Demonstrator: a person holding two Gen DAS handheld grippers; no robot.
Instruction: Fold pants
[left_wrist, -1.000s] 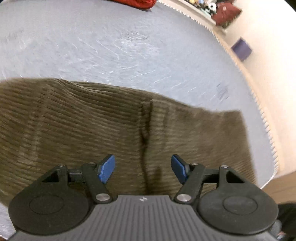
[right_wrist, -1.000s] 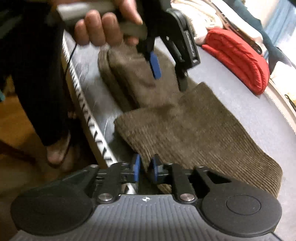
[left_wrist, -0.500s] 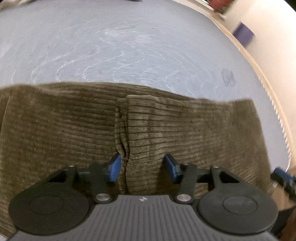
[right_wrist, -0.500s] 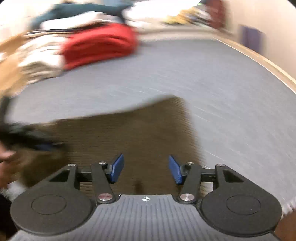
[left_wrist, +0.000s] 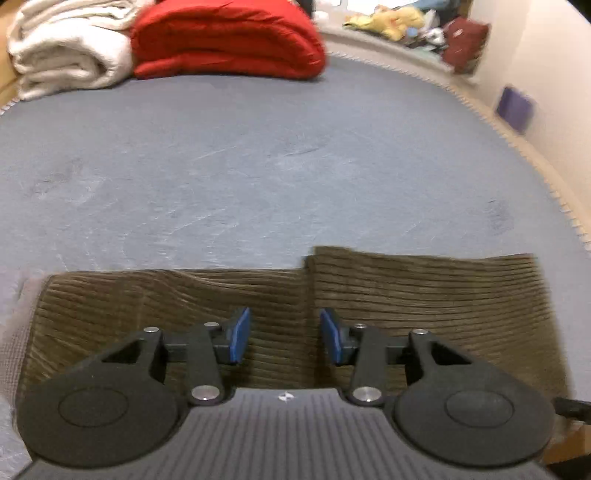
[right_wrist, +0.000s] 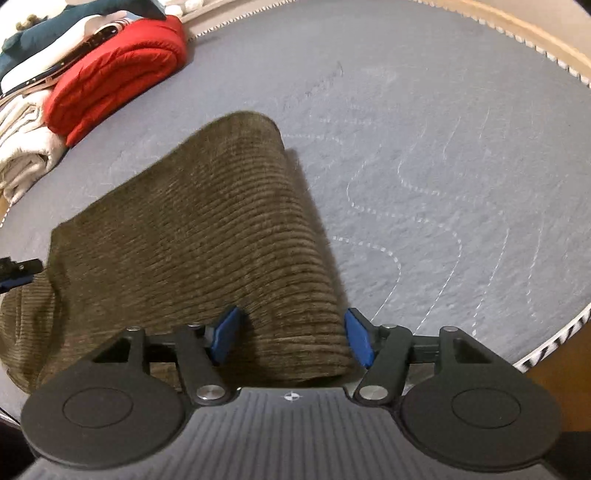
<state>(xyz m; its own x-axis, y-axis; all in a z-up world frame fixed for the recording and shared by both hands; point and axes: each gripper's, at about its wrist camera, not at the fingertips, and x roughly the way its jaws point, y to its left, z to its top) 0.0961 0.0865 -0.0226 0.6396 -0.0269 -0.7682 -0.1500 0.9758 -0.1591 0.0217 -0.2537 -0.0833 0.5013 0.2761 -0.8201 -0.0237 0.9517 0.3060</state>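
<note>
Since a second ago the right hand-held gripper (right_wrist: 291, 341) has swung round from the bed's edge to face along one brown corduroy leg, and its jaws, then nearly together, are now opening wide. The left hand-held gripper (left_wrist: 283, 341) has tipped up, so the red bedding (left_wrist: 225, 40) and cream blanket (left_wrist: 66, 48) now fill the top of its frame.

The pants (right_wrist: 207, 236) lie flat on the grey mattress (right_wrist: 424, 147), running from lower centre toward upper left in the right wrist view. The right blue pads (right_wrist: 225, 334) straddle the near end of the leg without pressing it. In the left wrist view the pants (left_wrist: 424, 295) cross the lower frame, a seam step just right of centre. The left jaws are opening above the cloth, nothing pinched between them.
</note>
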